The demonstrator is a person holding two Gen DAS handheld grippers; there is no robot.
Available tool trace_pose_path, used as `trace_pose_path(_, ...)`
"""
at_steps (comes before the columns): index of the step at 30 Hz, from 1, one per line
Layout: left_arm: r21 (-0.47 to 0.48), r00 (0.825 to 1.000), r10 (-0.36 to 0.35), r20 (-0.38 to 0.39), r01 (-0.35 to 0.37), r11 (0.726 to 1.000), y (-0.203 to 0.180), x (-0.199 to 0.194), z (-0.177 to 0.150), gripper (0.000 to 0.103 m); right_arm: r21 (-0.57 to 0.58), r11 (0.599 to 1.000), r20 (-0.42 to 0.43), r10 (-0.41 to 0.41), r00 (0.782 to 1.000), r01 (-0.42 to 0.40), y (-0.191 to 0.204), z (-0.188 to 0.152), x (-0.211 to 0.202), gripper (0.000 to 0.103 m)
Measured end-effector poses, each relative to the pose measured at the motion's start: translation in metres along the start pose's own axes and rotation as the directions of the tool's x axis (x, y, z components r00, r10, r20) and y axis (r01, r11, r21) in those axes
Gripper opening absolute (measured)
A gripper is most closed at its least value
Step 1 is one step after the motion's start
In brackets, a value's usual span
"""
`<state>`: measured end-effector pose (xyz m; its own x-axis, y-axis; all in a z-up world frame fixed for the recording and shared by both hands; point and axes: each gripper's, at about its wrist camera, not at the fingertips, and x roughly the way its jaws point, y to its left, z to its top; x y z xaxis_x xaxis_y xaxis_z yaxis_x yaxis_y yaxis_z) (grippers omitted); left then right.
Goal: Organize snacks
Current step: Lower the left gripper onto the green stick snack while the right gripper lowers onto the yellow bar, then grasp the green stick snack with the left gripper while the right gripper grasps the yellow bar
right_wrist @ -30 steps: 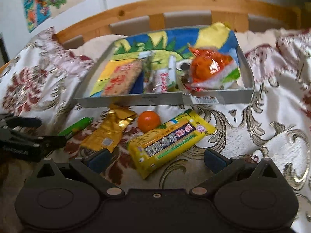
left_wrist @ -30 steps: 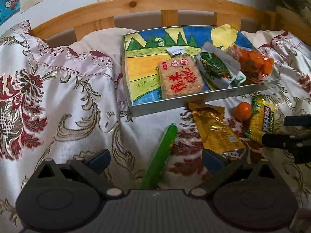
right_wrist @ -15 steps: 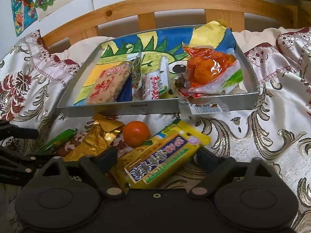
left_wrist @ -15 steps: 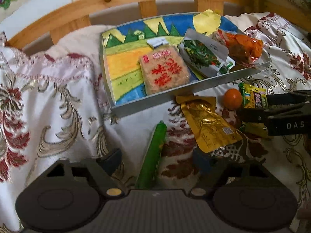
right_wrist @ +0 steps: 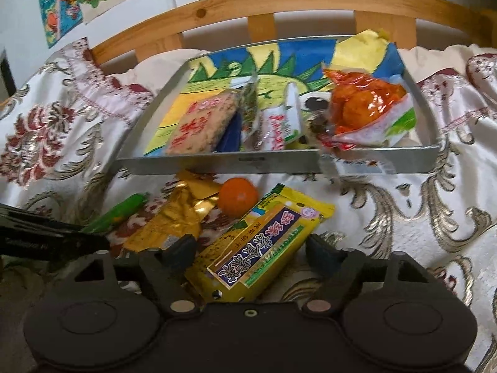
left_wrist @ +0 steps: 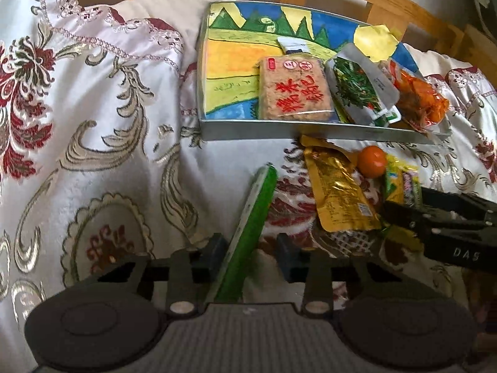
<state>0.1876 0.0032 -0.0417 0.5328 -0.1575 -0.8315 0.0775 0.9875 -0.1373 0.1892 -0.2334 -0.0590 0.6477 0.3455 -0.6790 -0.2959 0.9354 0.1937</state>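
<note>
A long green snack stick (left_wrist: 254,214) lies on the bedspread between the jaws of my left gripper (left_wrist: 250,250). Those jaws are closing; a gap still shows on the stick's right side. My right gripper (right_wrist: 251,248) straddles a yellow snack packet (right_wrist: 264,248) and its jaws are closing too, the right pad just clear of the wrapper. A gold foil pouch (left_wrist: 338,192) and a small orange fruit (right_wrist: 238,197) lie between the two snacks. Behind them stands the metal tray (right_wrist: 217,163) with a painted floor, holding a rice-cracker pack (left_wrist: 292,93), a green-printed pouch (left_wrist: 360,90) and an orange-red bag (right_wrist: 363,105).
The flowered bedspread (left_wrist: 108,124) spreads wide to the left of the tray. A wooden bed rail (right_wrist: 279,3) runs behind it, with drawings on the wall above. The two grippers work close together, the right gripper's black fingers (left_wrist: 435,220) beside the gold pouch.
Both pairs of jaws have narrowed from wide open. The left gripper has rolled and closed in on the green stick; the right gripper has come in around the yellow packet.
</note>
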Motion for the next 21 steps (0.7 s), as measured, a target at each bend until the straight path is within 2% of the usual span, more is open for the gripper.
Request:
trace_pose_path(7, -0.02, 0.997, -0.072, -0.029, 0.072, 0.997, -0.011, -0.004, -0.008, 0.038, -0.057, 0.997, -0.023, 0.055, 0.998, -0.056, 0.008, -0.005, -0.01, 0.071)
trace_pose_path(12, -0.02, 0.998, -0.061, -0.025, 0.061, 0.998, -0.013, -0.004, -0.008, 0.038, -0.109, 0.991, -0.034, 0.077, 0.996, -0.08, 0.016, -0.01, -0.015, 0.072)
trace_pose_path(16, -0.063, 0.999, -0.039, -0.018, 0.037, 0.997, -0.005, -0.003, -0.005, 0.042, -0.084, 0.994, -0.023, 0.068, 0.997, -0.07, 0.016, -0.008, -0.011, 0.087)
trace_pose_path(21, -0.094, 1.0, -0.026, -0.015, 0.024, 0.995, 0.001, -0.002, -0.005, 0.042, -0.107, 0.993, -0.019, 0.047, 0.999, -0.049, 0.023, -0.008, 0.002, 0.095)
